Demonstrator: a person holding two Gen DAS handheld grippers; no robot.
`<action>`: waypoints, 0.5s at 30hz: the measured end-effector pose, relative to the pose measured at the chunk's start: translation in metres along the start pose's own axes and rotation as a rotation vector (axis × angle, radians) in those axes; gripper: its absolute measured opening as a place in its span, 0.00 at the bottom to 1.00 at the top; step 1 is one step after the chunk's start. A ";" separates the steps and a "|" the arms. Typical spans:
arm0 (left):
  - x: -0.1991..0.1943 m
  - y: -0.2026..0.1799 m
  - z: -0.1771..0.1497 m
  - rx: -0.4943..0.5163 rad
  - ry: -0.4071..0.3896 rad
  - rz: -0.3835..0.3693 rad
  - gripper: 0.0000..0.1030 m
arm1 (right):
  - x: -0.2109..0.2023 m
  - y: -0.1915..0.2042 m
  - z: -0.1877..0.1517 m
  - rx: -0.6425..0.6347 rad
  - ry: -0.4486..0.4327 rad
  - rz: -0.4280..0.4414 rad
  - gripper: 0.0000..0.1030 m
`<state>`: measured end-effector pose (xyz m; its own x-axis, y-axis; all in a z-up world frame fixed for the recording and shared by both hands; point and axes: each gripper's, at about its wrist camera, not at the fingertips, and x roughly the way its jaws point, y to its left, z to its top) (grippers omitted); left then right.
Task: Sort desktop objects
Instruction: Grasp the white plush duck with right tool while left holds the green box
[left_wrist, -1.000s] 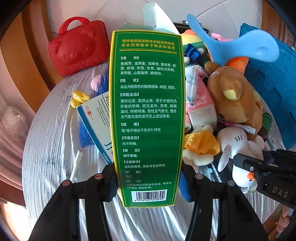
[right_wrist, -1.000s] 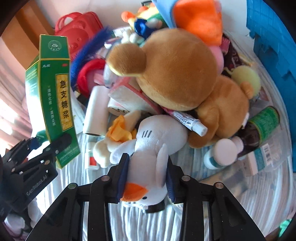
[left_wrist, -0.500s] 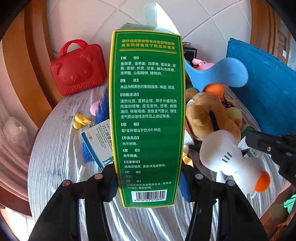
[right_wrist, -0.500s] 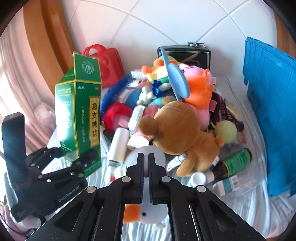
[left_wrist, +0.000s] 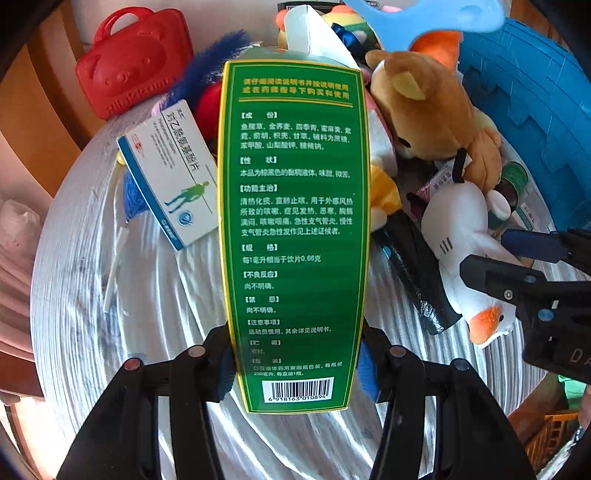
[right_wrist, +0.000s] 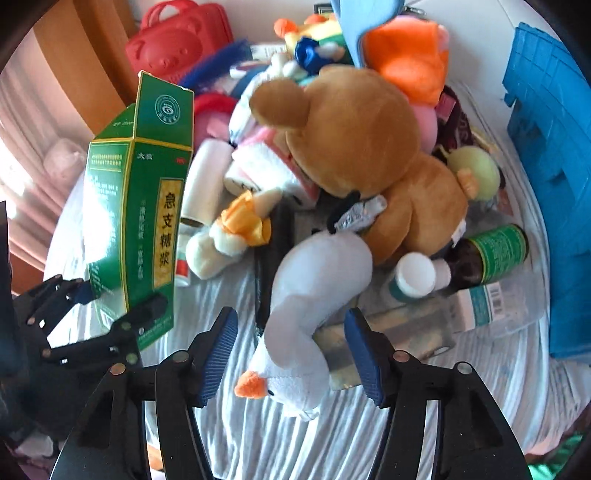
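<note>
— Green box (left_wrist: 295, 229): our left gripper (left_wrist: 295, 363) clamps its lower end, holding it upright.
— And our right gripper (right_wrist: 291, 354)?
— Spread wide; the white duck (right_wrist: 314, 295) lies loose between, brown bear (right_wrist: 362, 158) at twelve o'clock.

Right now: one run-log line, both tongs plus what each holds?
left tongs: shut on green medicine box | right tongs: open, straddling white duck plush | duck lying on striped cloth

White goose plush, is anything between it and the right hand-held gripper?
Nothing visible. The white goose plush lies on the striped cloth directly between the open fingers of the right hand-held gripper, neither pad touching it.
</note>
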<state>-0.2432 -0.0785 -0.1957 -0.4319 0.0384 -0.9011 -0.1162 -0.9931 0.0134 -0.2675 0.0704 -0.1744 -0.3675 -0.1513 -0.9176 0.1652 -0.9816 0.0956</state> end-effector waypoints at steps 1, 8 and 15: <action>0.003 -0.001 0.000 0.001 0.008 -0.006 0.50 | 0.005 0.001 -0.001 -0.001 0.014 -0.004 0.58; 0.006 -0.006 0.005 0.013 0.010 -0.018 0.50 | 0.032 0.000 0.000 -0.006 0.038 -0.049 0.36; -0.031 -0.010 0.022 0.021 -0.104 -0.011 0.50 | -0.030 -0.004 0.005 -0.015 -0.133 0.028 0.33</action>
<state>-0.2487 -0.0677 -0.1581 -0.5205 0.0619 -0.8516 -0.1397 -0.9901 0.0135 -0.2617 0.0786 -0.1456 -0.4803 -0.1936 -0.8555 0.1900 -0.9751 0.1140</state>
